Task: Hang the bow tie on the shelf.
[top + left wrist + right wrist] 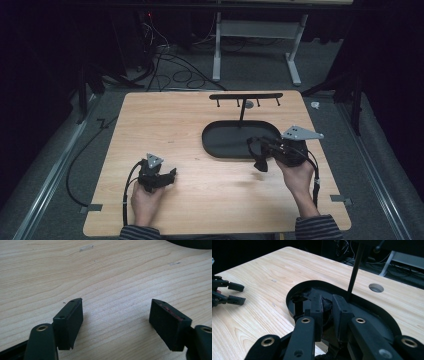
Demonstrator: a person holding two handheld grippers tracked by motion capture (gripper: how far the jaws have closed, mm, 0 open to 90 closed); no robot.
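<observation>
Your right gripper (pixel 327 305), clamped on a black thing (pixel 325 303), hangs over the tray's (pixel 220 150) near rim, rack post (pixel 243 113) beyond.

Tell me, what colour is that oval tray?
Black; the tray shows best in the high view.

Two claws (pixel 172 175) (pixel 256 150), one tray (pixel 215 142), perhaps one rack (pixel 245 96)

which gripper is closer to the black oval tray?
Right. The right gripper hangs over the tray at its near rim; the left gripper sits apart, out on the bare table.
</observation>
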